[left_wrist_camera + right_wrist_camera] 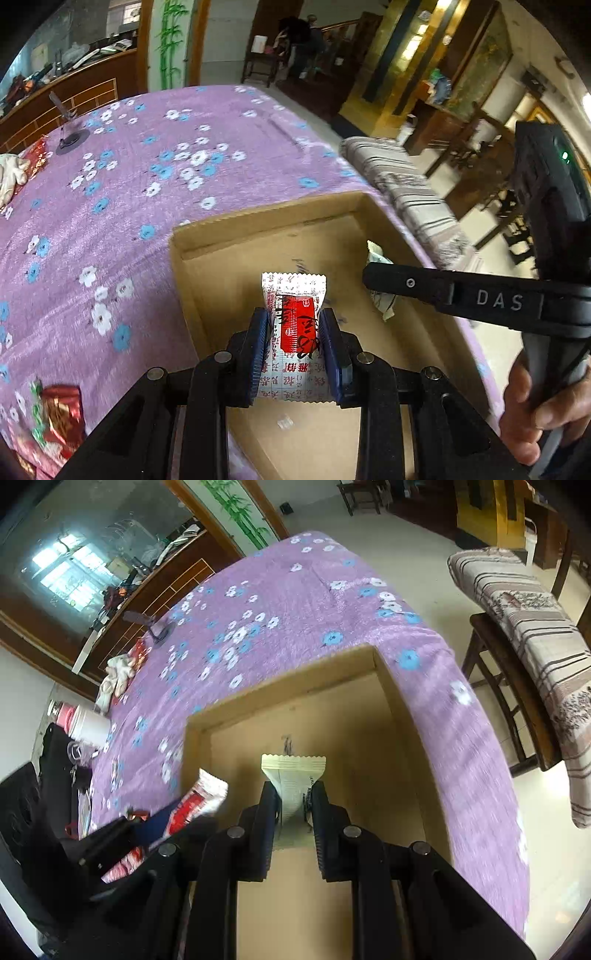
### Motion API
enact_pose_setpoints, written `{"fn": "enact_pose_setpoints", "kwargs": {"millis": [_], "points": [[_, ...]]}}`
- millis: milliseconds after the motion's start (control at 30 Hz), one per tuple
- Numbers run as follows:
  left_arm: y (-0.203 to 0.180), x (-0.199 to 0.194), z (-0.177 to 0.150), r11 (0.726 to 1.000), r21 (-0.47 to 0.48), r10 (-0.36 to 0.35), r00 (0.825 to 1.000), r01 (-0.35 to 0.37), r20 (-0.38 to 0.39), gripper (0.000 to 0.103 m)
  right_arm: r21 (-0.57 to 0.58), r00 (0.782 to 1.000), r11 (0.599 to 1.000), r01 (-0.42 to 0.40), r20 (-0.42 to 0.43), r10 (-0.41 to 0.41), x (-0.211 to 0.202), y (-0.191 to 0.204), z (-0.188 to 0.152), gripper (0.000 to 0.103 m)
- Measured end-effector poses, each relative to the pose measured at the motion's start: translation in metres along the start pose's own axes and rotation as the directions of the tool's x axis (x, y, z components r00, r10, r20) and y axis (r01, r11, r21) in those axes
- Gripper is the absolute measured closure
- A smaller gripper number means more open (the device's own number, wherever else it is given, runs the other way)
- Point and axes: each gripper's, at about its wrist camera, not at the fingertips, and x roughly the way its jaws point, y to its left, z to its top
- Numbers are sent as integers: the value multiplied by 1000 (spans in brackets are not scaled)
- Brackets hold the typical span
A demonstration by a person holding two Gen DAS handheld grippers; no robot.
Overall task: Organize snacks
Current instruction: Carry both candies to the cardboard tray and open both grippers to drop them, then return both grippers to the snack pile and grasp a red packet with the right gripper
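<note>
Left wrist view shows the left hand-held gripper clamped on a red-and-white snack packet above the cardboard box on the purple-clothed desk; further right, the right hand-held gripper pinches a cream snack packet over the same box.

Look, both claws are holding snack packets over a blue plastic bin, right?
Not quite: it is a brown cardboard box, not a blue plastic bin. The left wrist view shows the left claw holding a red-and-white packet over it; the right claw holds a cream packet.
</note>
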Motion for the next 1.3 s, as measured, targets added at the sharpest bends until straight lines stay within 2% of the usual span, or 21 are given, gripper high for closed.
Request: {"fn": "enact_pose_setpoints", "kwargs": {"millis": [200,533,633,700,767,800,900,1067,1233,1300], "points": [[10,25,8,999,-37,31,999,-32,-43,74,-27,999,999,43,-24,-44,24,4,17,85],[11,37,7,998,-40,50,997,-52,-58,73,-40,996,997,73,-38,-75,42,3,26,84],[10,36,8,998,-43,53,997,-55,-51,70,-43,996,996,78,-41,-80,44,4,27,84],[10,35,9,998,-42,50,997,-52,-51,70,-45,996,996,80,-39,-82,44,5,27,80],[10,34,9,998,-43,46,998,-48,-53,62,-49,995,995,91,-31,-92,43,6,27,66],[10,33,9,998,-46,45,998,-48,-52,57,-49,995,994,93,-26,-95,41,6,27,64],[11,22,6,998,-43,47,998,-49,-32,57,-47,996,995,90,-6,-90,30,6,25,64],[11,-9,-4,998,-38,52,998,-51,25,57,-57,998,998,34,49,-31,-2,13,11,64],[11,-50,-26,999,-15,45,996,-44,83,57,-111,995,994,-25,97,35,-34,38,-20,64],[17,-68,-40,999,-15,36,995,-34,98,57,-129,994,990,-52,91,64,-41,50,-33,64]]}}
